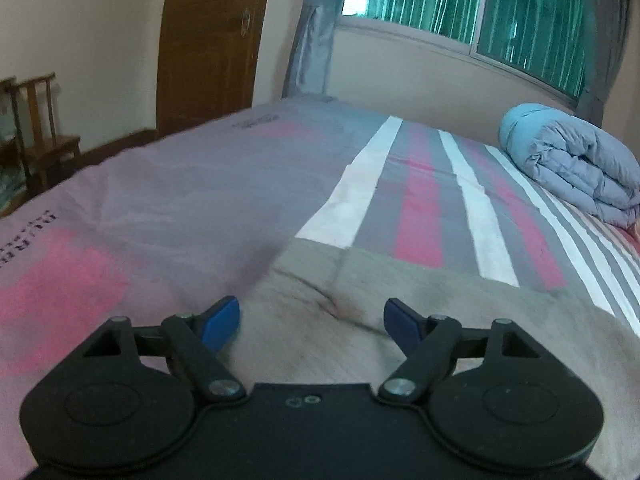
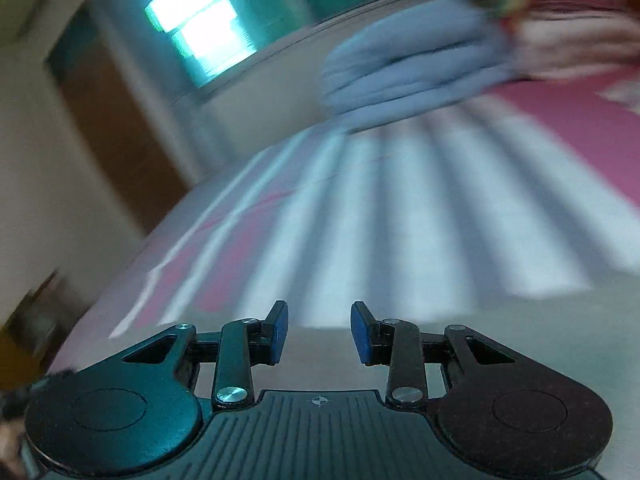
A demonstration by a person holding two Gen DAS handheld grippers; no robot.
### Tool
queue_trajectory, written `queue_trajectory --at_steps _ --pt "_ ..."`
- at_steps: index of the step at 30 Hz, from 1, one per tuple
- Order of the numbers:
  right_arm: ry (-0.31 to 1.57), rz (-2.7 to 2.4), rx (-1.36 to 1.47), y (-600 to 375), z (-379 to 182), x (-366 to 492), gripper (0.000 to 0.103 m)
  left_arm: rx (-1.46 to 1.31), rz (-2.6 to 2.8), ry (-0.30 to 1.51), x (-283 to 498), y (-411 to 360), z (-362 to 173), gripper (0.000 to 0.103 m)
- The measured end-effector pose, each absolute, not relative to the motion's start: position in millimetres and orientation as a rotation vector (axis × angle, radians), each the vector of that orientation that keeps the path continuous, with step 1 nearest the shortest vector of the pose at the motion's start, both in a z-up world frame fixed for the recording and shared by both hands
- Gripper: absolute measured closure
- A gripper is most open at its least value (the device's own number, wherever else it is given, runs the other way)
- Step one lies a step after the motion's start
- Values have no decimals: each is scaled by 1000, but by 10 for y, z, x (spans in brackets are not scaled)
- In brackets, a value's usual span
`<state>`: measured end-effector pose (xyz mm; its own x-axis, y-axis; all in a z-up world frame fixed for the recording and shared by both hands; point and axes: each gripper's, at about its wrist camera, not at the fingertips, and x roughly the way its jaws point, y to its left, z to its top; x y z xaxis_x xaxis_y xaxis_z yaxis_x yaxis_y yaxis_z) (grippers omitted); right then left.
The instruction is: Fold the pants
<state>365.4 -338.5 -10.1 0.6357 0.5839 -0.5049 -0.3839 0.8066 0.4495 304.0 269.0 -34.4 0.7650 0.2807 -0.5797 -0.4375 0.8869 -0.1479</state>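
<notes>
The left claw (image 1: pixel 312 322) is spread wide, its two blue pads far apart with nothing between them, and it hovers low over the pants (image 1: pixel 400 312). The pants are a beige-grey cloth lying flat on the bed (image 1: pixel 180 184), filling the near part of the left wrist view just ahead of and under the claw, with a soft crease running across them between the two pads. Their far edge lies across the bed's striped sheet (image 1: pixel 424 200), which runs in white, grey and pink bands toward the window (image 1: pixel 460 0). To the right, near the far side of the bed, sits a rolled light-blue quilt (image 1: pixel 576 164), well apart from the pants. A brown door (image 1: pixel 208 40) and a wooden chair (image 1: pixel 40 128) stand beyond the bed on the left. The right claw (image 2: pixel 319 330) is also spread, its blue pads apart and empty, though the gap is narrower than on the left. The right wrist view is tilted and badly blurred; it shows the striped sheet (image 2: pixel 400 220) and the quilt (image 2: pixel 404 80) further back, and a pale grey surface just under the claw that may be the pants, though the blur makes that impossible to tell.
</notes>
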Motion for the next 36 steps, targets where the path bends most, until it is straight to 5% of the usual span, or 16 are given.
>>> queue_trajectory --at_steps 7,17,19,20,22,27,33,36 --pt "771 805 155 -1767 -358 4290 64 -295 215 672 3530 3190 -384 41" --pt "906 982 38 -1097 -846 4670 64 -365 71 715 3727 3364 -636 48" --pt "923 1001 22 -1032 -856 4659 64 -397 60 716 3718 3401 -667 60" --pt "923 1007 16 -1008 -864 4674 68 -415 46 712 3704 3404 -685 64" --pt "913 1043 -1 -956 -827 4633 101 -390 43 676 3662 3363 -661 76" --pt "785 992 12 -964 -664 4548 101 -284 97 656 3638 3210 -653 76" --pt "900 927 -1 -888 -987 4590 101 -301 107 648 3555 3228 -584 70" --pt "838 879 68 -1099 -756 4573 94 -285 134 596 3336 3183 -439 70"
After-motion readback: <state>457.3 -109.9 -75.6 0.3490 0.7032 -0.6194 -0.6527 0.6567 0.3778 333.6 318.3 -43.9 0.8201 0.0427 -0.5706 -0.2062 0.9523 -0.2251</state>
